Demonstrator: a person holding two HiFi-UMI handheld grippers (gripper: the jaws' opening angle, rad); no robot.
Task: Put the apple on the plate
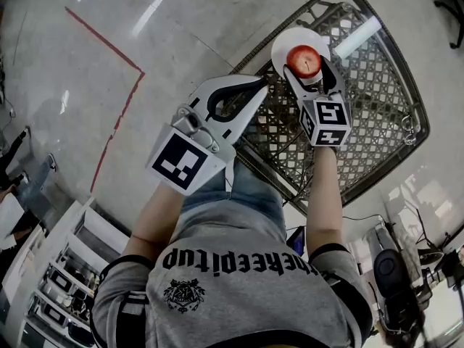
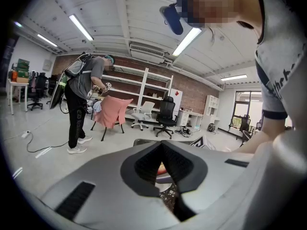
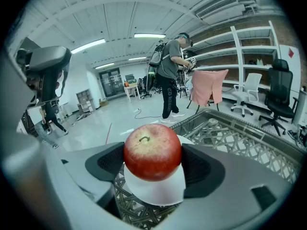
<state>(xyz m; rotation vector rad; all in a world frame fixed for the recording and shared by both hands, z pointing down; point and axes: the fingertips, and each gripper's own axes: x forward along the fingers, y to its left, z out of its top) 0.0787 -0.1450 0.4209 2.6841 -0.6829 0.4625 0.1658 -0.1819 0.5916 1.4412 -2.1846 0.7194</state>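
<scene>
A red apple [image 1: 304,60] [image 3: 152,151] is held between the jaws of my right gripper [image 1: 306,67] [image 3: 152,164], which is shut on it. It hangs just over a white plate [image 1: 290,38] [image 3: 153,193] that lies near the corner of a dark lattice-top table [image 1: 377,100] [image 3: 240,138]. Whether the apple touches the plate I cannot tell. My left gripper [image 1: 262,85] [image 2: 160,146] is shut on nothing, its tips meeting at the table's near-left edge, left of the apple. A sliver of the apple [image 2: 161,168] shows through its jaws.
A person [image 2: 81,99] [image 3: 170,80] stands bent over beyond the table, by a chair draped in pink cloth [image 2: 111,111]. Office chairs [image 2: 165,116] and white shelving [image 1: 65,267] stand around. A red line [image 1: 109,49] marks the grey floor.
</scene>
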